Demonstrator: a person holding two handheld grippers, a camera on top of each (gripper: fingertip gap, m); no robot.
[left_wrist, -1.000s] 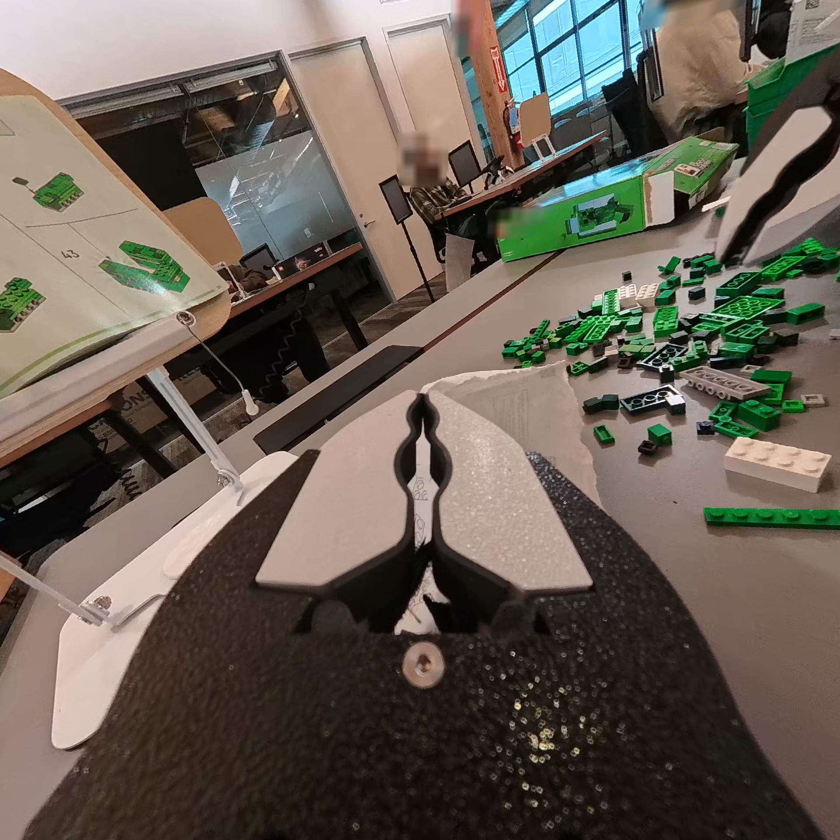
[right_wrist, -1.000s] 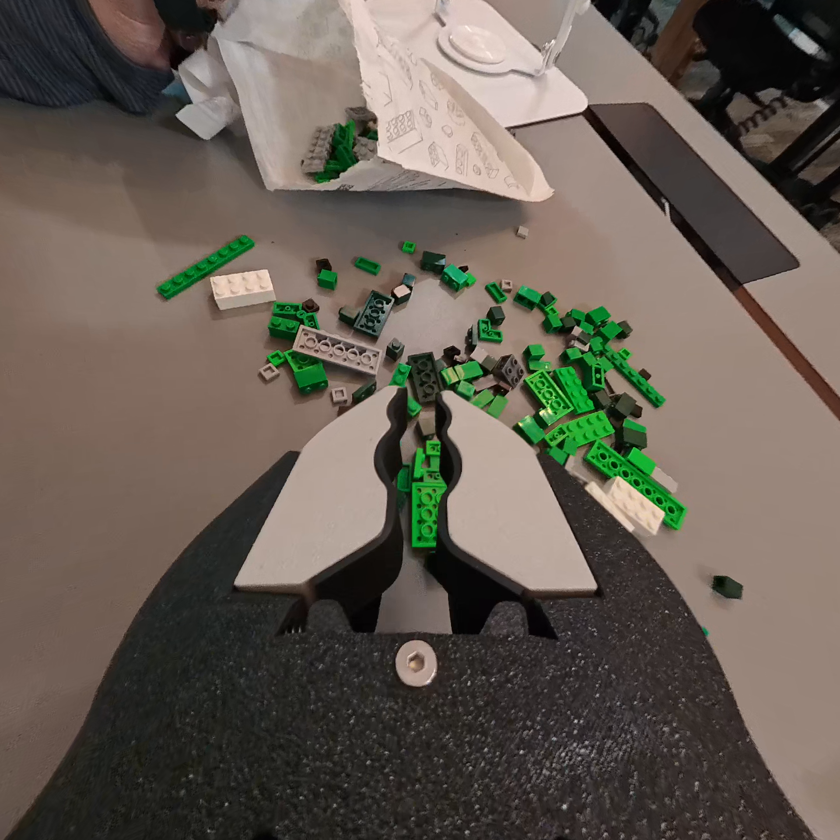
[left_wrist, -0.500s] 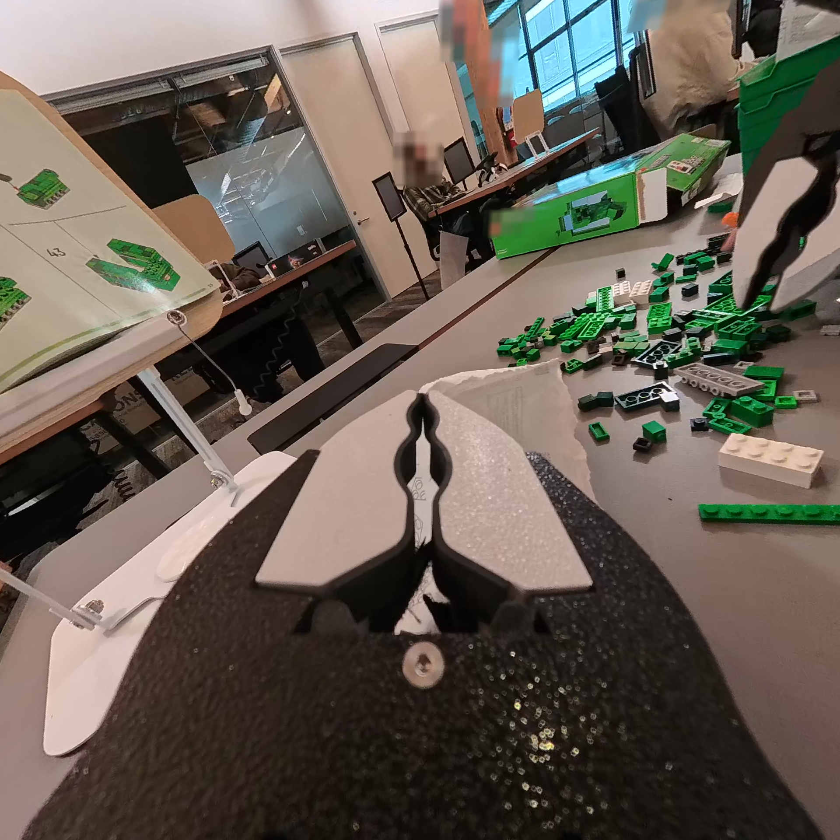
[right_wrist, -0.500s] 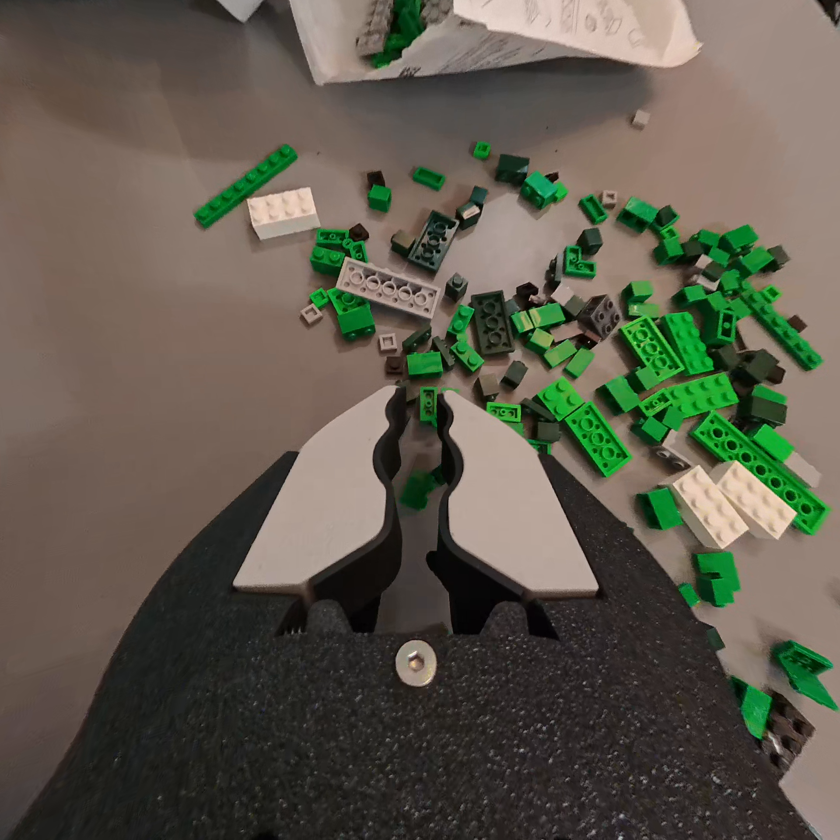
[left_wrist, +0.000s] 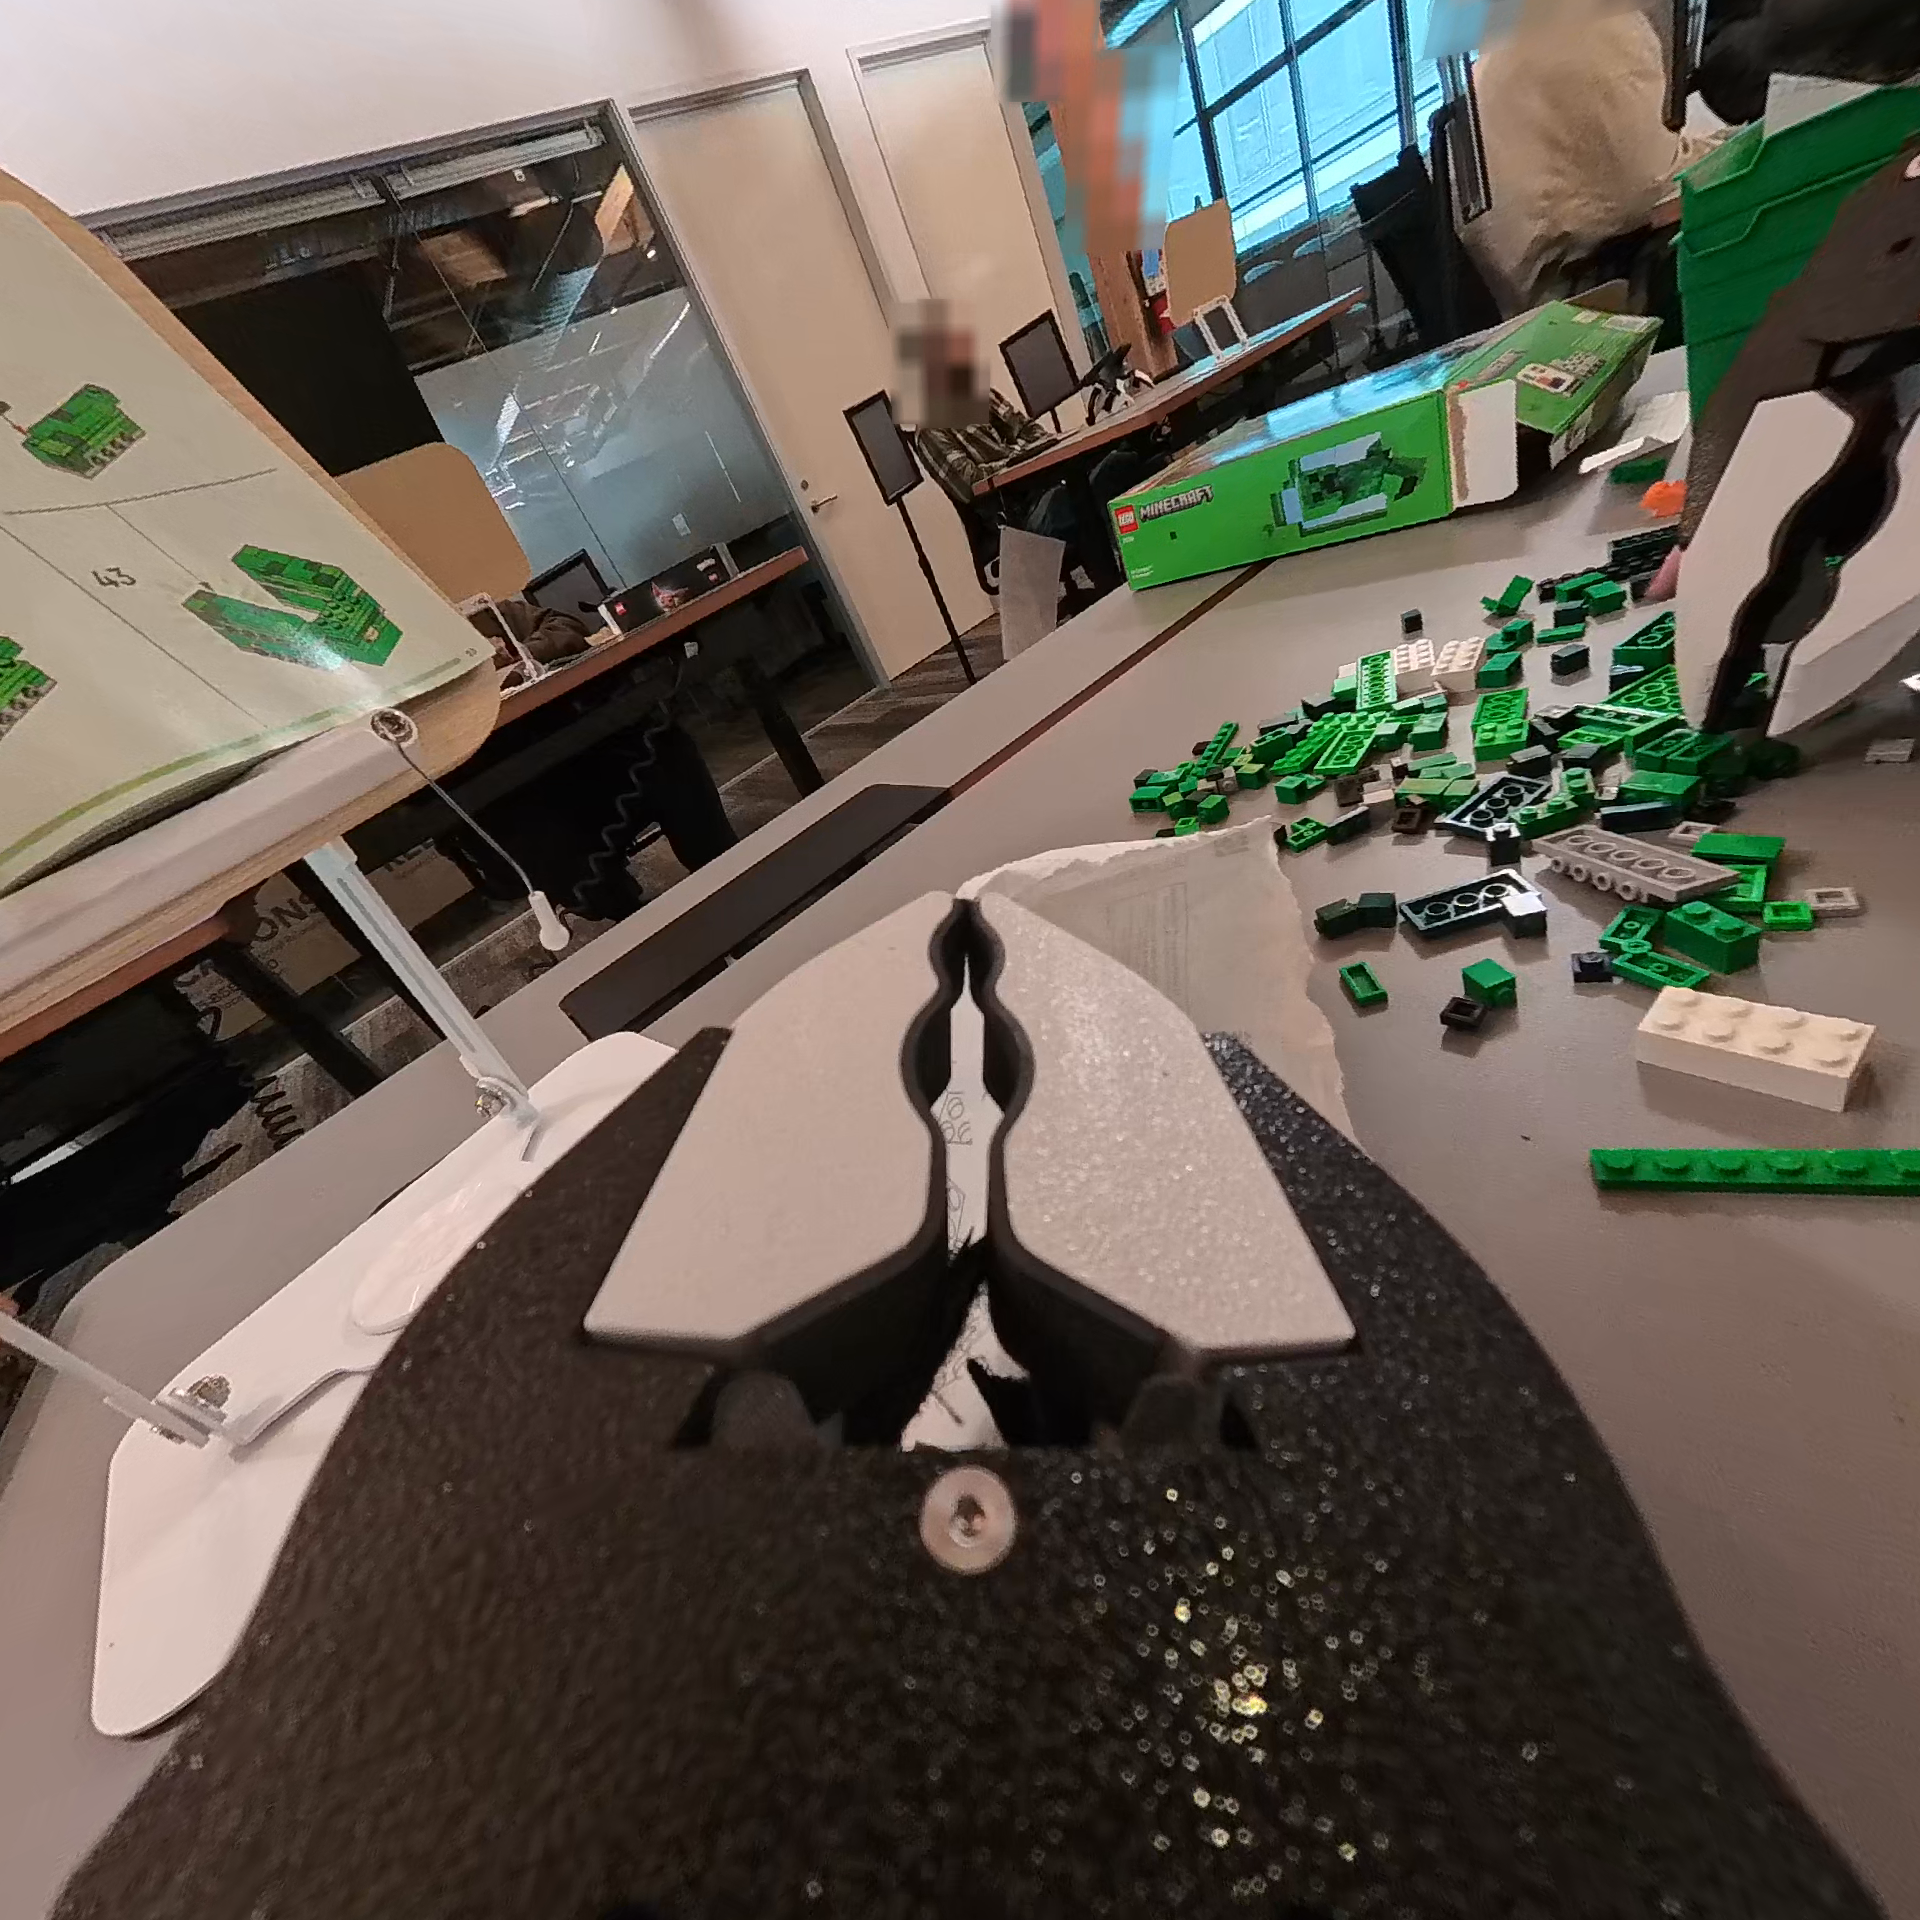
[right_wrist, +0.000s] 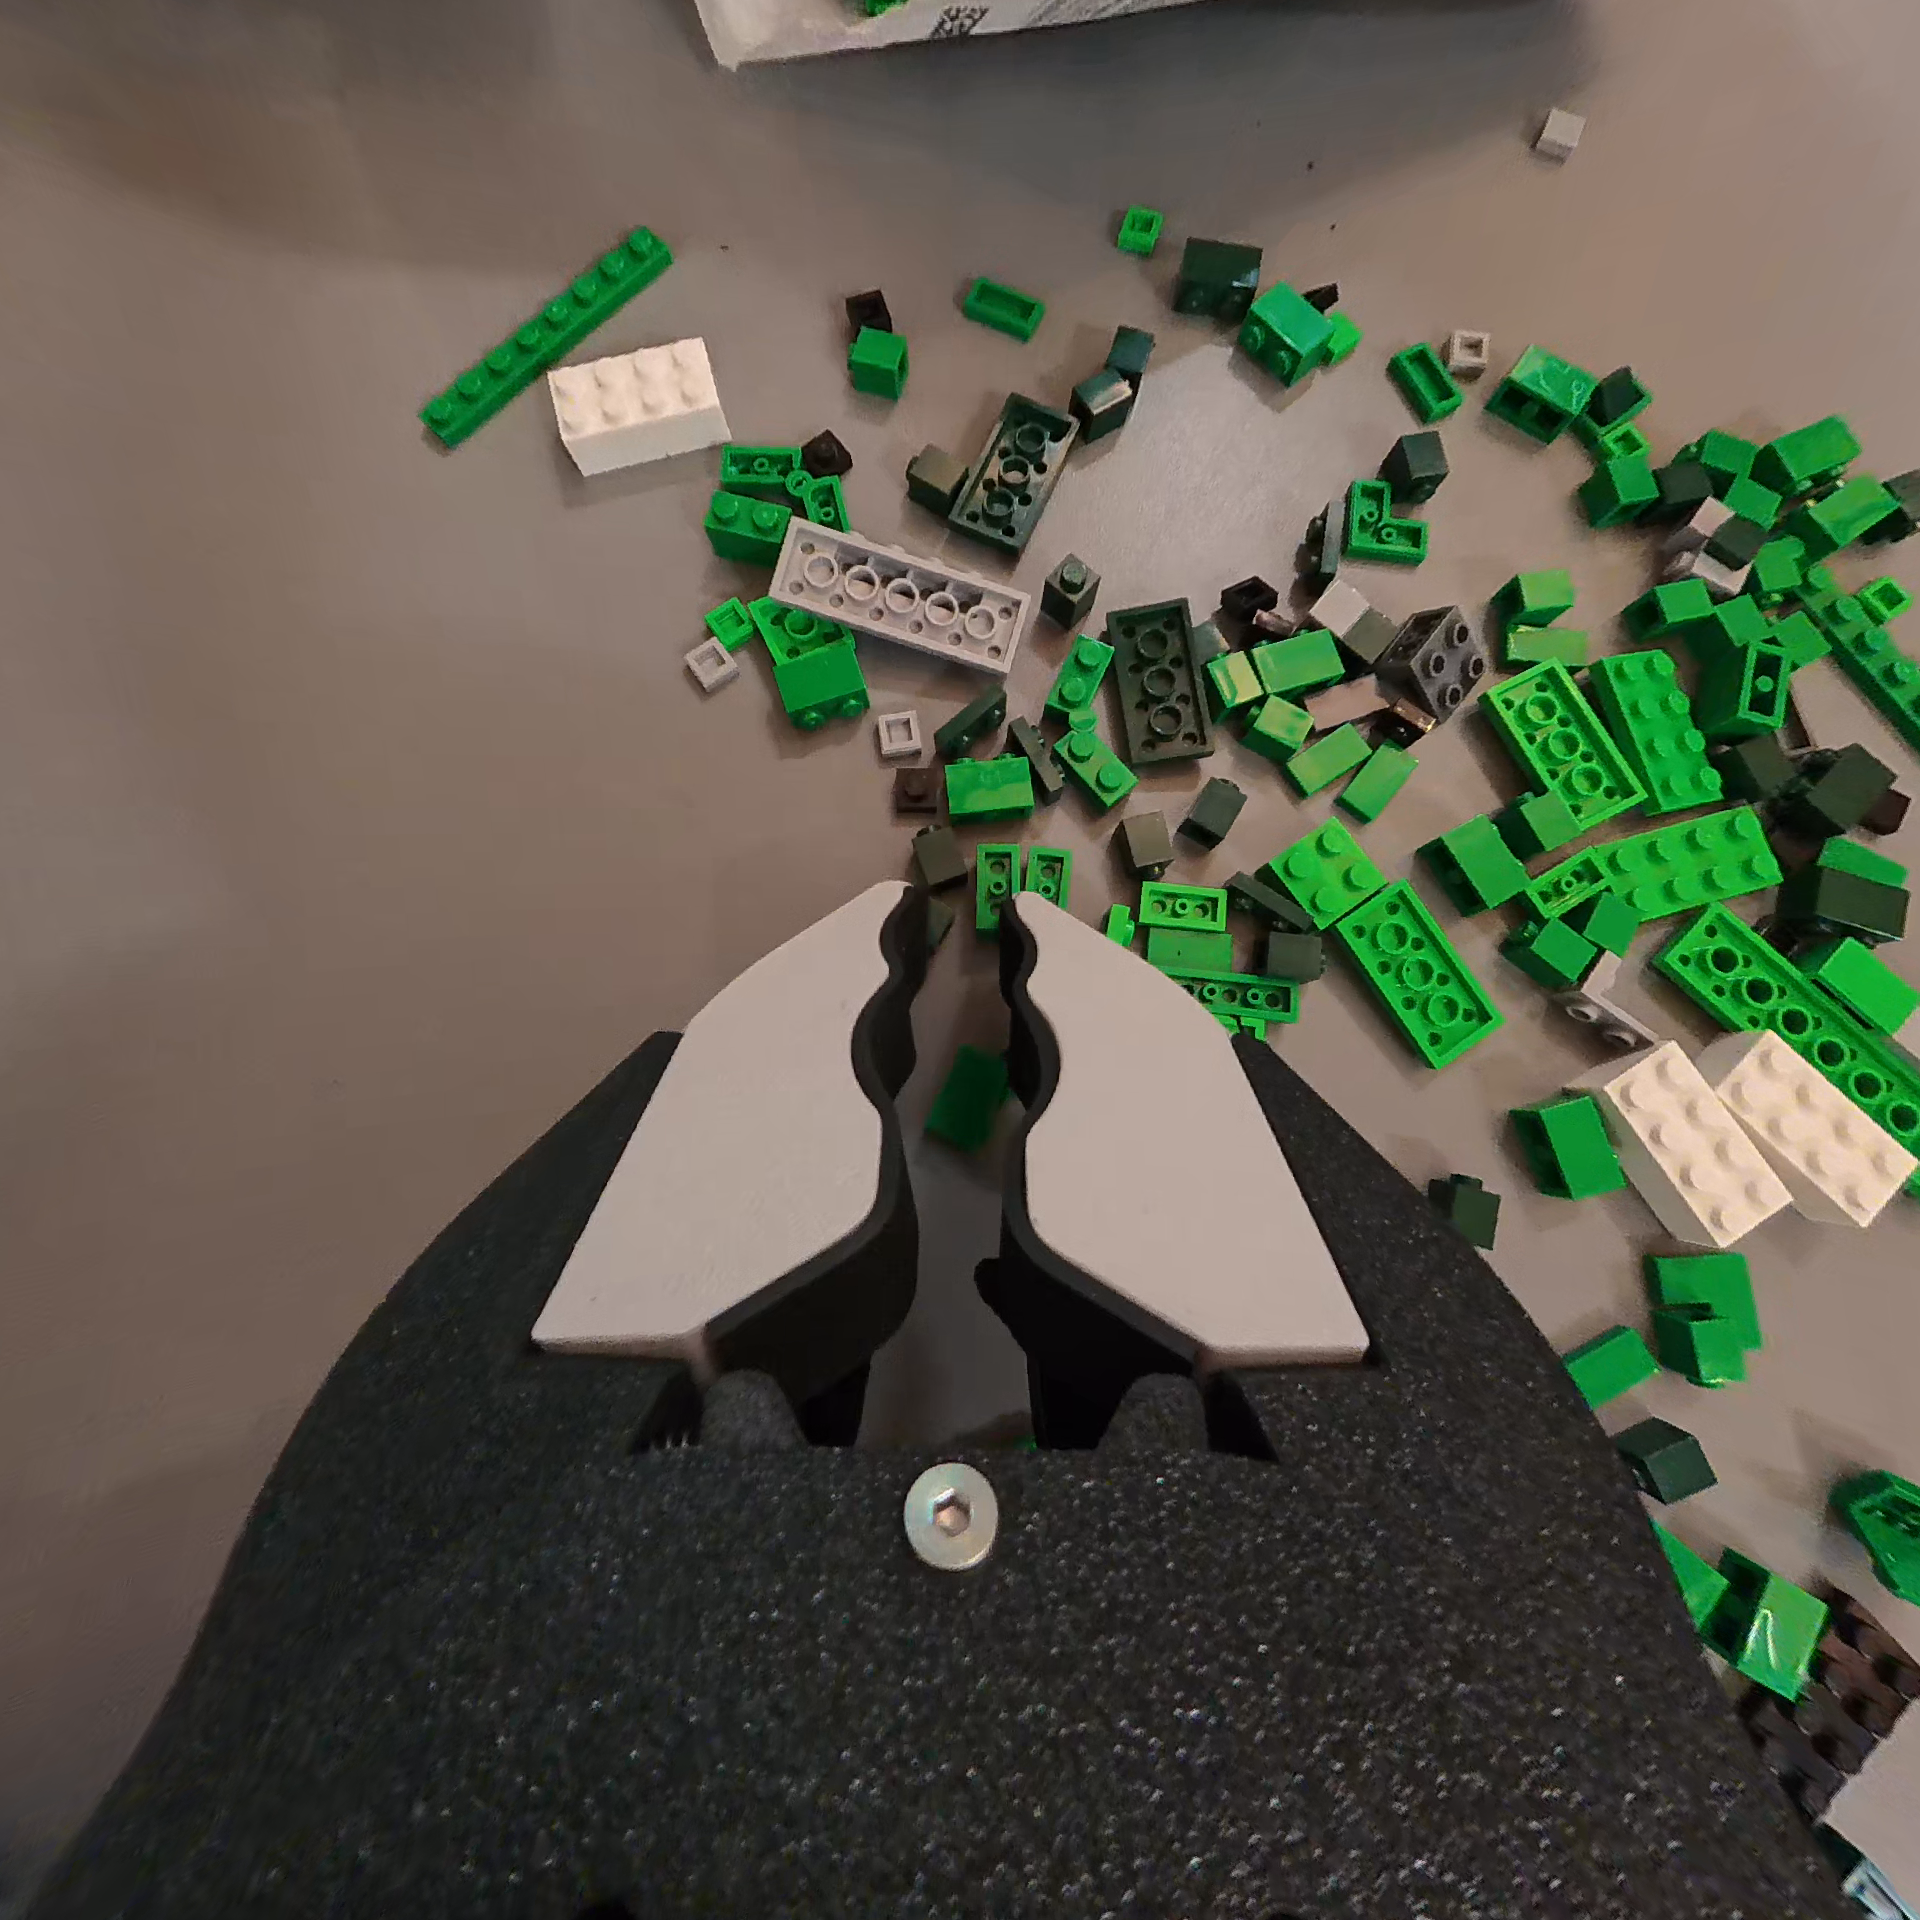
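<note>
A grey table (left_wrist: 1558, 1403) is spread with loose building bricks (right_wrist: 1455, 748), mostly green, with some dark green, grey and white. The left gripper (left_wrist: 968, 914) is held low over the table's near end, its jaws pressed together on the torn edge of a white paper bag (left_wrist: 1174, 914), whose paper is seen through the slit between them. To its left a white stand base (left_wrist: 208, 1455) is set on the table, and an open instruction booklet (left_wrist: 156, 582) is propped above it.

The right gripper (right_wrist: 961, 902) is pointed down at the edge of the brick pile, its jaws slightly parted; a small green brick (right_wrist: 966, 1096) is seen in the gap between them, but whether it is touched cannot be told. Just past the tips two small green plates (right_wrist: 1023, 878) lie side by side. Farther out a grey plate (right_wrist: 899, 605), a white brick (right_wrist: 636, 405) and a long green strip (right_wrist: 545, 338) are laid apart from the heap.

At the table's far end a green box (left_wrist: 1382, 478) is lying on its side. Beyond it an office is seen: desks with monitors, glass partitions, doors and tall windows.
</note>
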